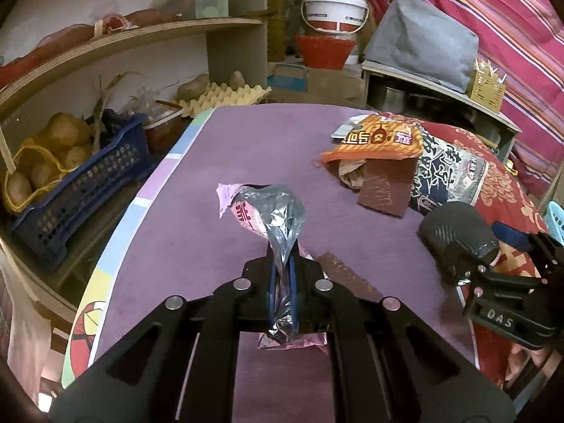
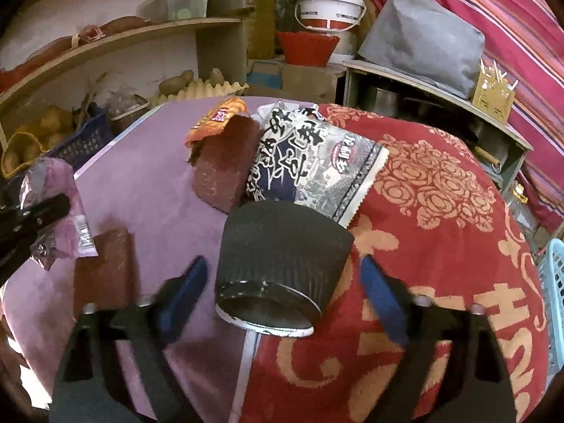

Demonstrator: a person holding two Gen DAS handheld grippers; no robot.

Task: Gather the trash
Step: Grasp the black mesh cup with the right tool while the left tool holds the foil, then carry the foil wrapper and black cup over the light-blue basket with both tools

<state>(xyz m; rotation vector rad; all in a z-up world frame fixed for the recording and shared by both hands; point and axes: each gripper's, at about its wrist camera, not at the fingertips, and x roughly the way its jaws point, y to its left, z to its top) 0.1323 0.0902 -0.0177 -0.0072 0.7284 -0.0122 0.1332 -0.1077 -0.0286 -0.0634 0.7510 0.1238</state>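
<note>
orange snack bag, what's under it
Under the orange snack bag a brown paper wad pokes out, and a maroon pad runs beneath its edge. Whatever lies further under it is covered.

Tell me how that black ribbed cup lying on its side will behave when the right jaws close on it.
The cup looks like corrugated paper, so it is probably light and may crush under a hard squeeze. Lying on its side with a tapered body, it could roll in a curve if nudged. The ribbed sleeve should grip well. The right gripper straddles it with open jaws, not touching.
</note>
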